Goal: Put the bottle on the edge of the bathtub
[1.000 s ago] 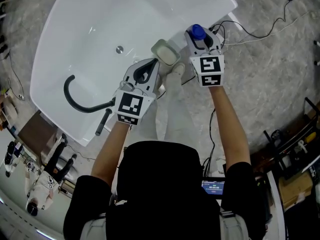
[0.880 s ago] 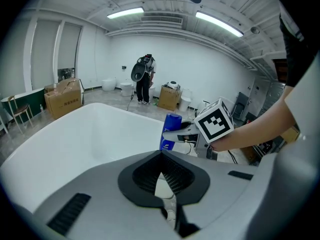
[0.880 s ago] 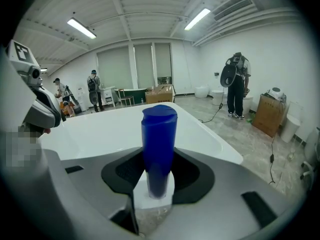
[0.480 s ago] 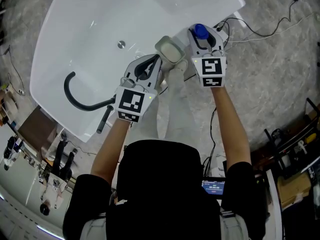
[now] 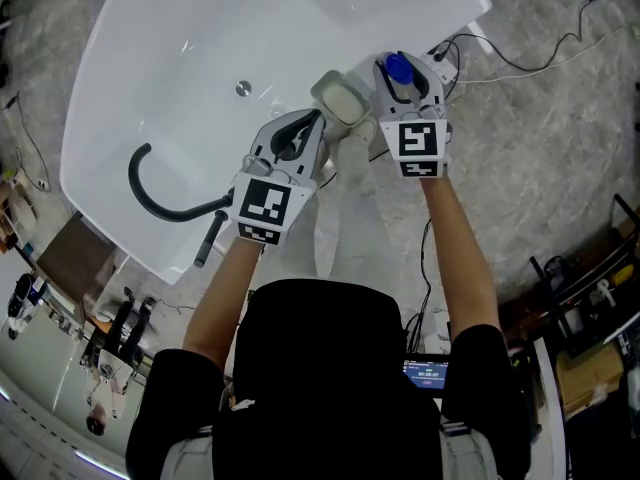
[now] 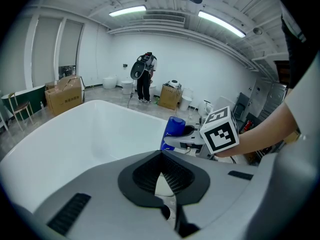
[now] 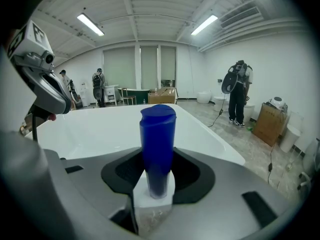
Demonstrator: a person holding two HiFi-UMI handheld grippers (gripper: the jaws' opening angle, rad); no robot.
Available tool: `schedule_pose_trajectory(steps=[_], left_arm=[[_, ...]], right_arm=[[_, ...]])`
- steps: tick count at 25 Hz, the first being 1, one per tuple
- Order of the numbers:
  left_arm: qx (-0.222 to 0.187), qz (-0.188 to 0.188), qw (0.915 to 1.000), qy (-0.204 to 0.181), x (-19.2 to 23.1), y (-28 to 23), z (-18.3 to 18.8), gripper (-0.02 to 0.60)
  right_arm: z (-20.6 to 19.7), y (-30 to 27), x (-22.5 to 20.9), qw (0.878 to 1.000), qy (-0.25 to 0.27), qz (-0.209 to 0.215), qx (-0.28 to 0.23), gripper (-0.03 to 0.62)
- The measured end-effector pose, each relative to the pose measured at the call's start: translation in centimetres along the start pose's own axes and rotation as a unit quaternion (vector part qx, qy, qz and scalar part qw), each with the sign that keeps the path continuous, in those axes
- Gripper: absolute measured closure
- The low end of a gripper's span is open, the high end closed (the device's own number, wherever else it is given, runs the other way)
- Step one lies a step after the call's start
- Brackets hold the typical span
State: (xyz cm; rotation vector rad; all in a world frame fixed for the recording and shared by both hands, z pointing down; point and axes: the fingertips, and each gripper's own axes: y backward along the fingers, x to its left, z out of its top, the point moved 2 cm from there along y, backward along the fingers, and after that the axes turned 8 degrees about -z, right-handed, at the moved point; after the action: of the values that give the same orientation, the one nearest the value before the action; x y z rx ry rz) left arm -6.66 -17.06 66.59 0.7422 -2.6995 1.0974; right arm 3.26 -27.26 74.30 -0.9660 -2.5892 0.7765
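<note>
The bottle [image 5: 398, 66] has a tall blue cap and a white body. It stands upright between the jaws of my right gripper [image 5: 404, 80], which is shut on the white body, over the bathtub's near right rim. In the right gripper view the blue cap [image 7: 158, 134] rises from the jaws, with the white bathtub [image 7: 100, 129] behind it. My left gripper [image 5: 316, 120] is just to the left, its tips together and holding nothing I can see. A pale rounded-square object [image 5: 337, 99] sits right beyond its tips. From the left gripper view the bottle [image 6: 175, 126] shows ahead.
The bathtub [image 5: 300, 28] holds a black hose [image 5: 150, 193] and a drain [image 5: 243, 89]. A black handle [image 5: 205, 243] lies over its near rim. Cables [image 5: 520, 63] run across the marbled floor at the right. People and cardboard boxes [image 6: 65, 95] stand far off.
Hardly anything has changed: the head view shifted a little and my right gripper with the bottle eased slightly nearer. The left gripper keeps its place.
</note>
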Motion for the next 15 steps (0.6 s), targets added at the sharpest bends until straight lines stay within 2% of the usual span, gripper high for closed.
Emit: schedule_pose_trajectory(steps=[3,10,15], left_arm=[[0.001,-0.001,1.0000,0.000,-0.07,0.22,-0.05,0.571],[-0.002,-0.002,1.0000,-0.003,-0.11,0.36,0.42,0.571],[-0.002,-0.010,0.9999,-0.007,-0.22,0.44,0.55,0.571]], right_arm=[[0.01,0.22,0.35,1.000,0.010,-0.003,-0.001,0.425],[-0.23,0.47,0.31,1.000,-0.003,-0.018,0.001,0.425],[-0.64,0.37,0.43,0.999,-0.029,0.000,0.020,0.405]])
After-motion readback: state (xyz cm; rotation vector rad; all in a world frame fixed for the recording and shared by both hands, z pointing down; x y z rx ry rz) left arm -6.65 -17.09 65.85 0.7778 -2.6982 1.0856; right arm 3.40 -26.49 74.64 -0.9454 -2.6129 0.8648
